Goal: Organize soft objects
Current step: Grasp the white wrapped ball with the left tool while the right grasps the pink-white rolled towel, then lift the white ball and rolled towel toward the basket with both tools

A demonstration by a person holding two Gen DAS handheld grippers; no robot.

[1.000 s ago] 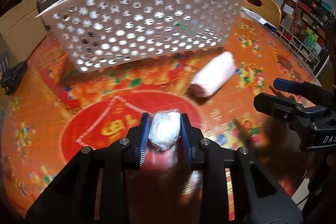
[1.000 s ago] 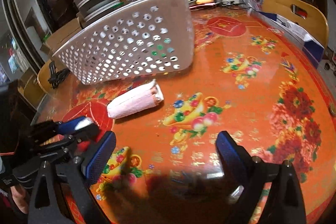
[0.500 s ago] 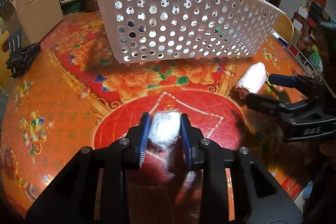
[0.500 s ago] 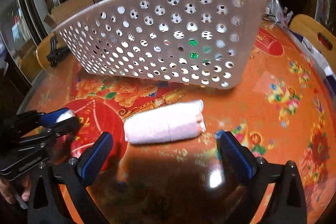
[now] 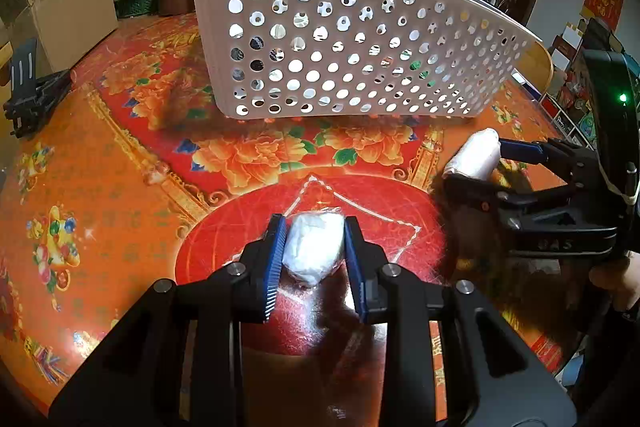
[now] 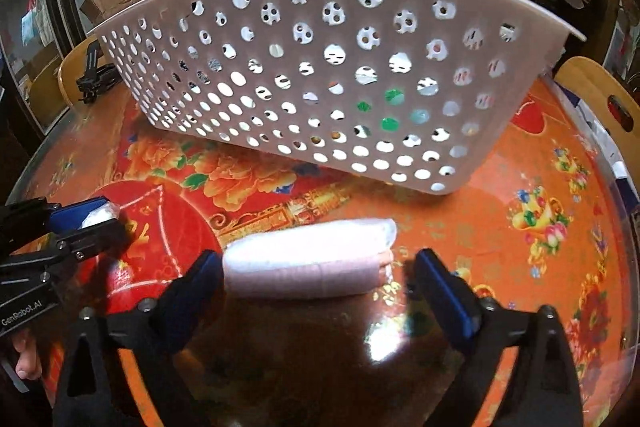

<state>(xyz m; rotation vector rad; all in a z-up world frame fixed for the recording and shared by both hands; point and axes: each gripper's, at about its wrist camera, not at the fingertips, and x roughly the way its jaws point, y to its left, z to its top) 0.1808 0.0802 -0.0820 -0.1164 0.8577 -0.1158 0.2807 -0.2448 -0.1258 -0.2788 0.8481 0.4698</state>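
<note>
My left gripper (image 5: 314, 247) is shut on a small white soft bundle wrapped in clear plastic (image 5: 314, 251), held just above the red-orange tablecloth. It also shows at the left of the right wrist view (image 6: 94, 217). A pink-white rolled towel (image 6: 308, 259) lies crosswise on the table in front of a white perforated basket (image 6: 332, 75). My right gripper (image 6: 316, 275) is open, its fingers straddling the roll's two ends, the left one touching it. The roll (image 5: 476, 155) and the basket (image 5: 352, 59) also show in the left wrist view.
The round table (image 6: 540, 227) carries a glossy floral cover. A wooden chair back (image 6: 600, 95) stands at the right edge. Cardboard boxes (image 5: 60, 7), drawers and bags crowd the back. A black clamp (image 5: 32, 95) sits at the far left edge.
My right gripper has swung left and moved forward until its open fingers straddle the rolled towel. My left gripper keeps hold of the white bundle and has turned left a little.
</note>
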